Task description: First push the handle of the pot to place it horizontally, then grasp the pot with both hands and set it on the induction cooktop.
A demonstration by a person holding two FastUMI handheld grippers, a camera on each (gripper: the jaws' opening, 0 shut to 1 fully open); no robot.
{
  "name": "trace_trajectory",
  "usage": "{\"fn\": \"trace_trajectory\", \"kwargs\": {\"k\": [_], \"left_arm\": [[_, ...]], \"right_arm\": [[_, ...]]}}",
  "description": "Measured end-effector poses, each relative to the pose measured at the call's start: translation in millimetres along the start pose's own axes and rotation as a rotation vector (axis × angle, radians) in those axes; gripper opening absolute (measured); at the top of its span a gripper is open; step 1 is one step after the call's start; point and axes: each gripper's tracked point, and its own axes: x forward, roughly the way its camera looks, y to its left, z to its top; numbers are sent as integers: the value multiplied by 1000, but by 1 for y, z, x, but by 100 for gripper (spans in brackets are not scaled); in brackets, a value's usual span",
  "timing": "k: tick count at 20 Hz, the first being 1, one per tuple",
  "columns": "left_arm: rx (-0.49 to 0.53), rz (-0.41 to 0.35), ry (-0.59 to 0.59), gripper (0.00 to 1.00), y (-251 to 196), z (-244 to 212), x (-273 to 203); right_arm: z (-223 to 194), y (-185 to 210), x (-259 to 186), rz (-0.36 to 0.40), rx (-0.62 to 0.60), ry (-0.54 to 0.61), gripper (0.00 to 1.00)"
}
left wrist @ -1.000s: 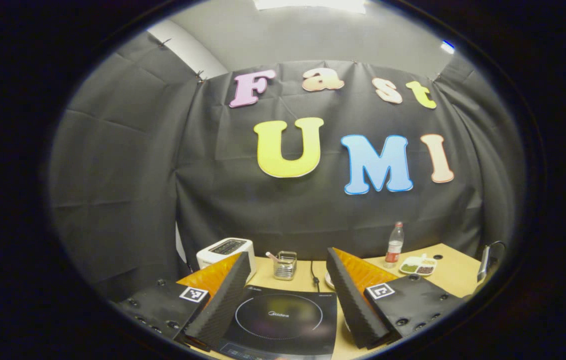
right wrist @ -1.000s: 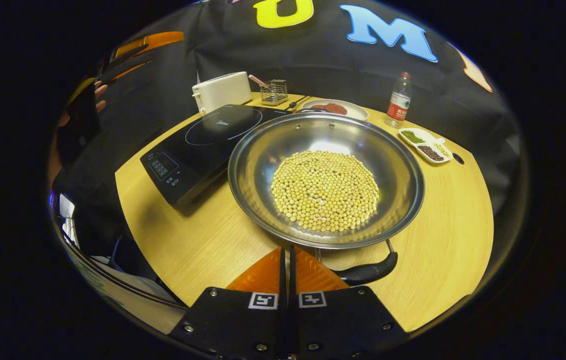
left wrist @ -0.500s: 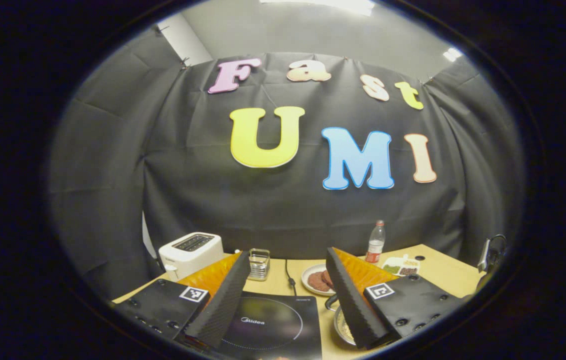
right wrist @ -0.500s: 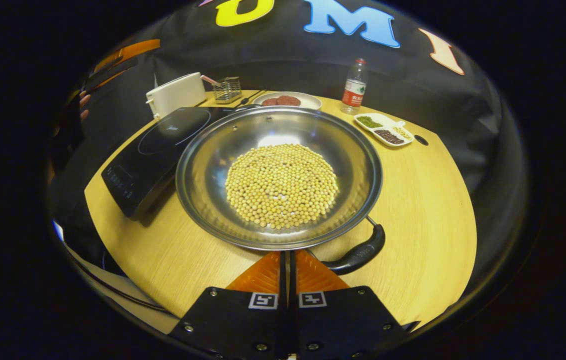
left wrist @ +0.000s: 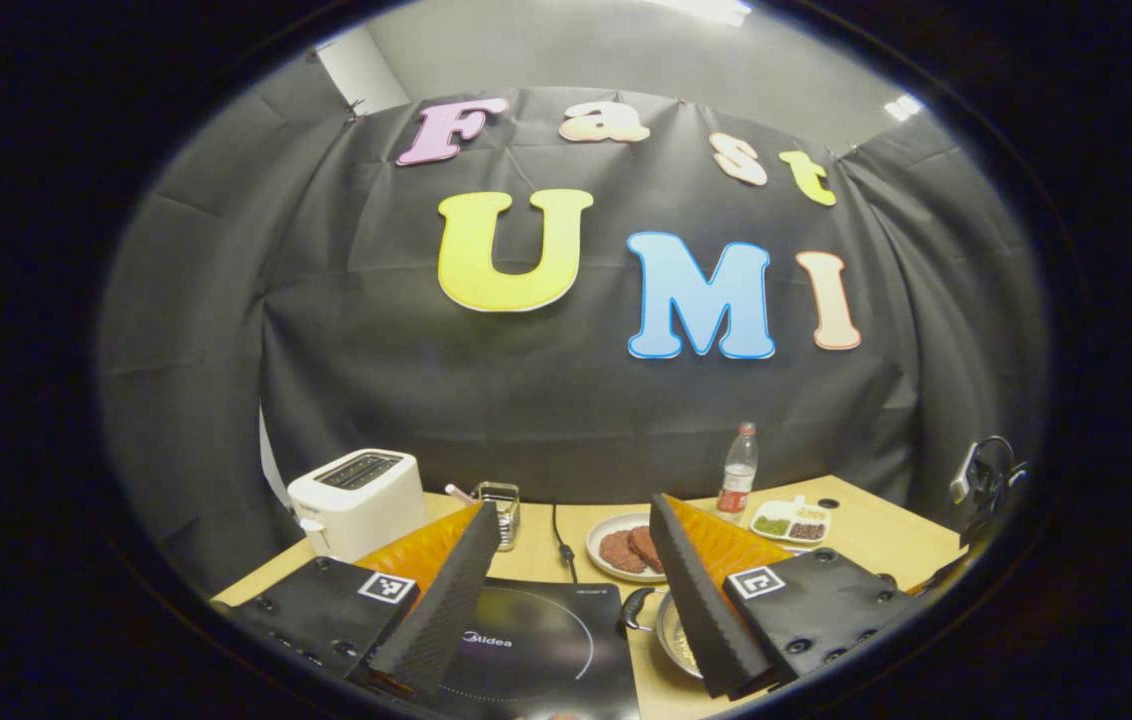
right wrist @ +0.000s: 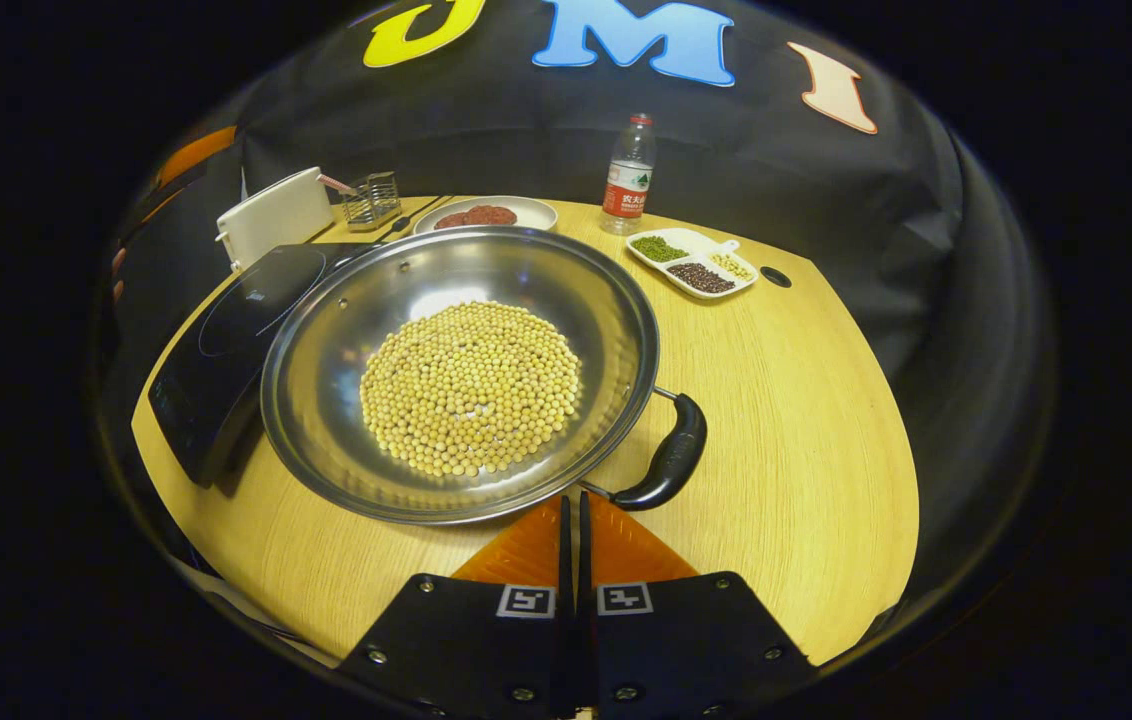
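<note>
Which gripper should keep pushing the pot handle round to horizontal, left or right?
Right. The right gripper, fingers closed, sits at the pot rim beside the near handle. The left gripper is open, raised over the induction cooktop, away from that handle.

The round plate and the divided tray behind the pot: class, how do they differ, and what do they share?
The round plate is a circle; the divided tray is oblong with separate compartments. The round plate holds flat, dark reddish patties; the divided tray holds small piles of green, dark and pale grains. The round plate lies near the toaster; the divided tray lies right of the bottle. Both are white and rest on the wooden table.
</note>
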Motion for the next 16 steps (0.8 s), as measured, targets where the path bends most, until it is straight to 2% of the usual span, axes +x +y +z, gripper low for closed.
{"fn": "trace_trajectory", "kwargs": {"k": [5,7,10,11,12,13,14,16], "left_arm": [[35,43,20,98,-11,-8,-3],[47,52,31,97,-19,-13,-2],[63,59,56,98,-32,-24,1],[67,59,65,94,-37,-28,2],[70,59,77,94,-41,-33,3],[72,59,86,98,-44,-36,5],[76,57,95,94,-47,-39,6],[85,52,111,98,-53,-48,9]], "right_arm": [[14,-14,14,17,24,-26,1],[17,-29,23,-13,43,-31,1],[20,-43,28,-6,136,-23,1],[24,-48,32,-5,165,-28,1],[27,-50,34,-5,186,-35,1],[31,-53,36,-8,198,-41,1],[34,-54,38,-9,207,-50,1],[37,-56,40,-17,216,-60,1]]}}
